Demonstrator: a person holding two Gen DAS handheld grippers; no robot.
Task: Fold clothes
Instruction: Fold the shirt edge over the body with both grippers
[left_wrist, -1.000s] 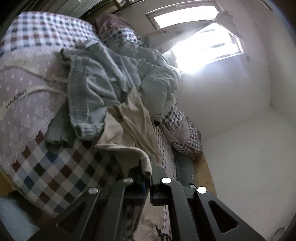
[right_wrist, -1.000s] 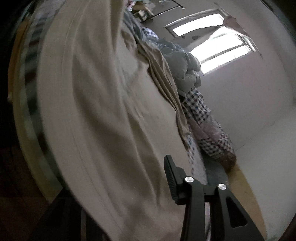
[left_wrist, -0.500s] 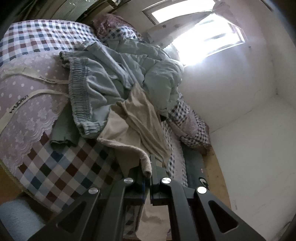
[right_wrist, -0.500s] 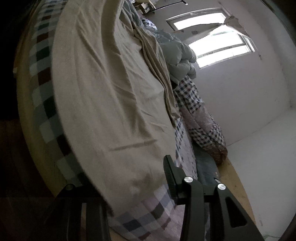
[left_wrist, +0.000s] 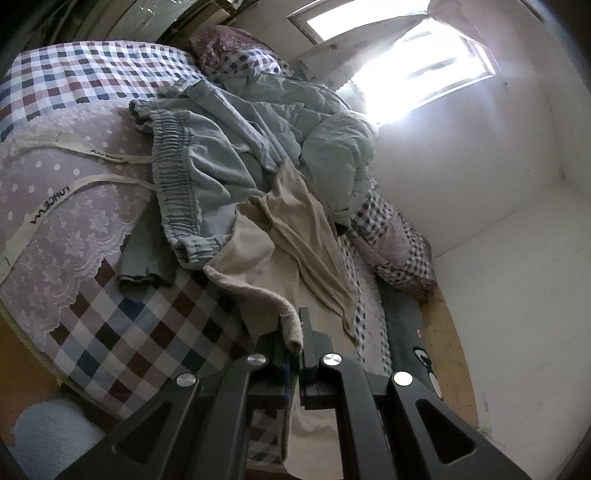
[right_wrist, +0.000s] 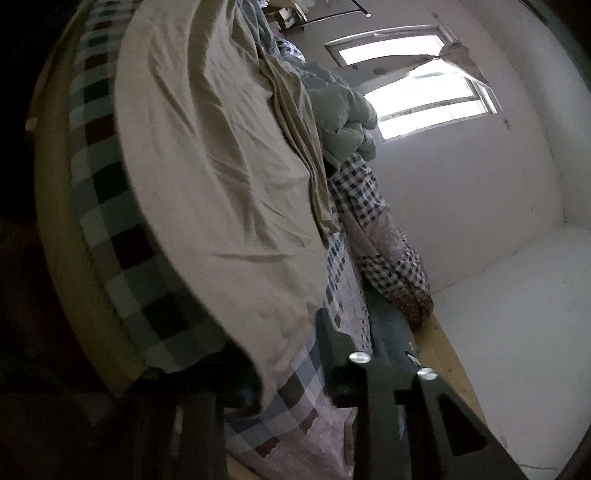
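Two grips matter: our left hand-held gripper is clamped on the beige garment's hem on the bed; the right hand-held gripper has just been closing around its edge, perhaps snagging the sheet too.

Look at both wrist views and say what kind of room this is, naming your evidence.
Most likely a bedroom: a bed with a checked cover, a pile of clothes and a pale blue quilt on it, and a curtained window in a plain white wall.
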